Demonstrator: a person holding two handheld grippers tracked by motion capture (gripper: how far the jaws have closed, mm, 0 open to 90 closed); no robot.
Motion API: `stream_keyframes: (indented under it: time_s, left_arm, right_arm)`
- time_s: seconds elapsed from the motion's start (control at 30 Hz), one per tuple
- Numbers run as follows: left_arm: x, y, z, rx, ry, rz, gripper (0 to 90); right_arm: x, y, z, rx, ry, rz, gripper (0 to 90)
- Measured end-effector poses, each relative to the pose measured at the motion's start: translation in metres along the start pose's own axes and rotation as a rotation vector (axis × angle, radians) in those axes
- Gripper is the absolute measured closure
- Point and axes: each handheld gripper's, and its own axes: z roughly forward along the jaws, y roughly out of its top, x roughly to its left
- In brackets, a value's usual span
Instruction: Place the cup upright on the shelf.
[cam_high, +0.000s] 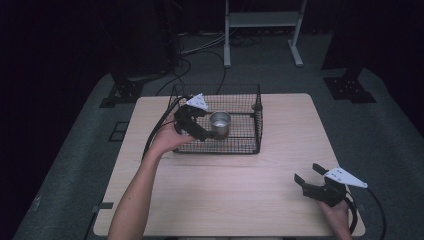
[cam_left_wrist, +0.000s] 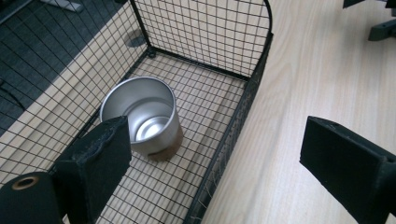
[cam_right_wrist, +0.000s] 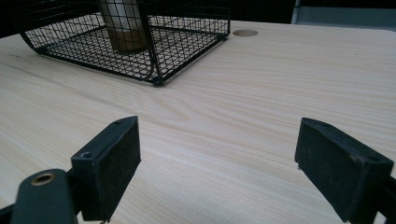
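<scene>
A black wire basket (cam_high: 258, 120) stands at the back middle of the wooden table (cam_high: 240, 195). Upright inside it is a shiny metal cup (cam_high: 220, 121), empty. My left gripper (cam_high: 209, 132) reaches in over the basket's near left side, just short of the cup, and is open. In the left gripper view the cup (cam_left_wrist: 140, 112) stands right behind the left jaw, untouched, while the right jaw hangs over bare table outside the basket's wall (cam_left_wrist: 233, 126). My right gripper (cam_high: 309, 174) is open at the table's front right. Its own view has the basket (cam_right_wrist: 187, 42) and cup (cam_right_wrist: 122, 23) far off.
A round cable hole (cam_right_wrist: 244, 32) sits in the tabletop beyond the basket. A white frame's legs (cam_high: 227, 45) and loose cables (cam_high: 200, 50) lie on the floor behind the table. Bare wood stretches between the basket and my right gripper.
</scene>
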Motion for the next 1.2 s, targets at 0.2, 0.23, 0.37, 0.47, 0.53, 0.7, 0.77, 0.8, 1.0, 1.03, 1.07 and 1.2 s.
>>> stream_keyframes:
  time_s: [0.2,0.23,0.37,0.47,0.53,0.7,0.77,0.8,1.0,1.03,1.07,1.2]
  left_arm:
    - [-0.009,-0.004,-0.005,0.005,-0.001,0.024,7.8]
    - [-0.011,-0.004,-0.006,0.004,-0.001,0.029,7.8]
    - [-0.016,-0.007,-0.009,-0.011,0.002,0.034,7.8]
    - [-0.02,-0.01,-0.01,-0.015,-0.002,0.039,7.8]
    - [-0.024,-0.012,-0.011,-0.017,-0.005,0.042,7.8]
    - [-0.028,-0.02,-0.01,0.002,-0.012,0.045,7.8]
    - [-0.03,-0.026,-0.01,0.004,-0.008,0.038,7.8]
    - [-0.03,-0.026,-0.01,0.004,-0.008,0.038,7.8]
    - [-0.035,-0.037,-0.014,-0.005,-0.01,0.036,7.8]
    - [-0.036,-0.039,-0.014,-0.002,-0.011,0.03,7.7]
    - [-0.037,-0.042,-0.014,-0.009,-0.012,0.023,7.4]
    - [-0.039,-0.052,-0.015,-0.008,-0.016,0.017,7.4]
  right_arm:
    - [0.0,0.0,0.0,0.001,-0.001,0.0,13.5]
    - [0.0,0.0,0.0,0.001,-0.001,0.002,13.5]
    - [0.0,0.0,0.0,0.001,-0.003,0.003,13.5]
    - [0.0,0.0,0.0,0.002,-0.004,0.002,13.5]
    - [0.0,0.0,0.0,0.002,-0.005,0.002,13.5]
    - [0.0,0.0,0.001,0.0,-0.008,0.006,13.5]
    - [0.0,0.0,0.001,0.003,-0.009,0.0,13.5]
    - [0.0,0.0,0.001,0.003,-0.009,0.0,13.5]
    - [0.0,0.0,0.001,0.004,-0.011,0.002,13.5]
    - [0.0,0.0,0.001,0.004,-0.012,0.003,13.5]
    - [0.0,0.0,0.001,0.004,-0.013,0.002,13.5]
    - [0.0,0.0,0.001,0.005,-0.014,0.004,13.5]
